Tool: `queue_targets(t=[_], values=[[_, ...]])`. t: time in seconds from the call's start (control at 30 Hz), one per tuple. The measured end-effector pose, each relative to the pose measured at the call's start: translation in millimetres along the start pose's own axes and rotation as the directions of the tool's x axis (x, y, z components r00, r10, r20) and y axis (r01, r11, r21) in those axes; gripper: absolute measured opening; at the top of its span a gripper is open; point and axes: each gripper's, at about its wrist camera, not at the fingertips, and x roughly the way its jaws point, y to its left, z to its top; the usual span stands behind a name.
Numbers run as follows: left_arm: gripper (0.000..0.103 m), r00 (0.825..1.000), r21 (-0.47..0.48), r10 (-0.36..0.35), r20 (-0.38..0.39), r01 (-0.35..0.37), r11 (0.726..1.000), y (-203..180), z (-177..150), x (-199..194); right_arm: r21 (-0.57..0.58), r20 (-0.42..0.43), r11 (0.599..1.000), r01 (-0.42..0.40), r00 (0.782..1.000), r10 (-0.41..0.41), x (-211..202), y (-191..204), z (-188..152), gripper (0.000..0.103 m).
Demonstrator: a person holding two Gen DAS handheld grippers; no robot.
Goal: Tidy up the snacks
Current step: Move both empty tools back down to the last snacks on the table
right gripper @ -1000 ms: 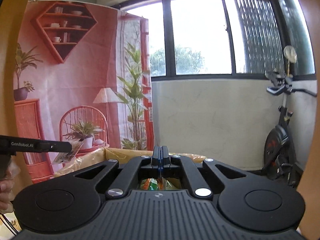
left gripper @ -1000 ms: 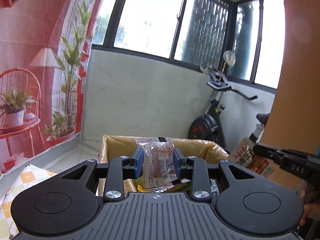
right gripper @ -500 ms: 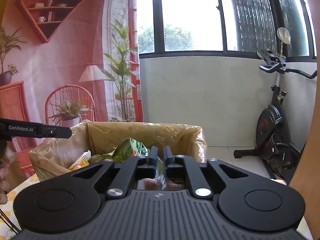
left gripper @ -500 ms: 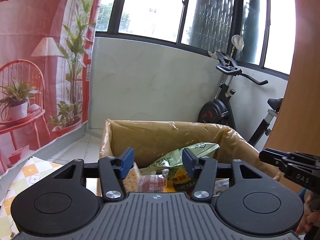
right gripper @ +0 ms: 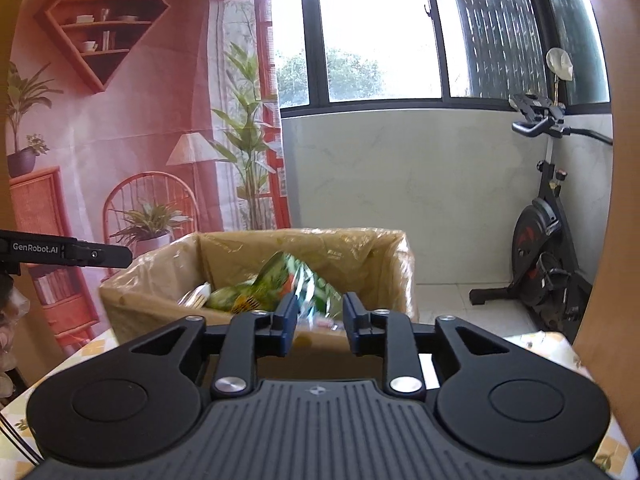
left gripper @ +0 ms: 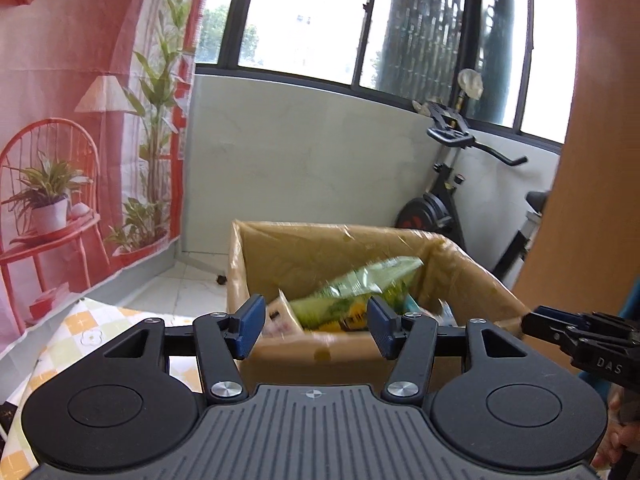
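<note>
A cardboard box [left gripper: 280,252] lined with clear plastic stands just ahead, also in the right wrist view [right gripper: 384,256]. Inside lie a green snack bag [left gripper: 360,288], also in the right wrist view [right gripper: 280,280], and several smaller packets [left gripper: 276,316]. My left gripper [left gripper: 316,324] is open and empty, in front of the box's near wall. My right gripper [right gripper: 318,320] is open and empty, with its jaws a little apart, at the box's near edge. Each gripper's tip shows in the other's view: the right one [left gripper: 576,332] and the left one [right gripper: 68,254].
The box stands on a table with a yellow-and-white checked cloth [left gripper: 92,328]. An exercise bike [right gripper: 548,248] stands at the right by the white wall. A red printed backdrop [right gripper: 120,140] hangs on the left. A wooden panel [left gripper: 592,200] stands at the right.
My left gripper opened and let go of the clear snack packet, which dropped into the box. My right gripper opened too. Both grippers drew back from above the box.
</note>
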Motion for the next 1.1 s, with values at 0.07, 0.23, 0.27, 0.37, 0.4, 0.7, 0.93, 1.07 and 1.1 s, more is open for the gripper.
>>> queue_targets(t=[0.07,0.23,0.27,0.37,0.4,0.7,0.93,1.07,1.1], values=[[0.059,1.0,0.006,-0.009,-0.007,0.009,1.0,-0.5,-7.1,-6.4,0.006,-0.002,1.0,-0.006,1.0,0.006,-7.3,3.5,-5.3,0.034],[0.059,1.0,-0.008,-0.028,-0.013,0.028,1.0,6.0,-25.5,-20.5,0.008,-0.007,1.0,0.001,1.0,-0.001,-23.2,10.4,-19.2,0.035],[0.059,1.0,-0.01,-0.024,-0.017,0.024,1.0,7.8,-29.6,-22.1,0.014,-0.011,1.0,0.004,1.0,-0.003,-25.3,10.3,-22.5,0.035],[0.059,0.999,-0.013,-0.016,-0.036,0.015,1.0,11.9,-44.6,-23.9,0.036,-0.041,0.999,0.014,0.999,-0.013,-26.9,7.1,-35.1,0.035],[0.059,0.999,-0.016,-0.015,-0.047,0.015,1.0,12.4,-49.6,-23.5,0.039,-0.055,0.999,0.018,0.998,-0.016,-26.6,6.0,-40.6,0.035],[0.059,0.985,-0.055,-0.035,-0.169,0.027,0.998,18.6,-84.6,5.5,0.049,-0.212,0.999,0.014,0.977,-0.004,-4.6,7.5,-86.1,0.035],[0.059,0.974,-0.073,-0.052,-0.22,0.037,0.997,14.7,-103.7,28.4,0.052,-0.362,0.999,-0.001,0.932,0.02,23.3,7.4,-120.0,0.035],[0.059,0.967,-0.073,-0.068,-0.244,0.052,0.996,11.7,-114.0,35.4,0.043,-0.45,0.999,-0.017,0.892,0.035,37.9,7.3,-142.3,0.035],[0.059,0.965,-0.073,-0.071,-0.253,0.054,0.996,10.9,-116.9,37.0,0.03,-0.465,0.999,-0.014,0.885,0.026,40.8,7.8,-147.7,0.035]])
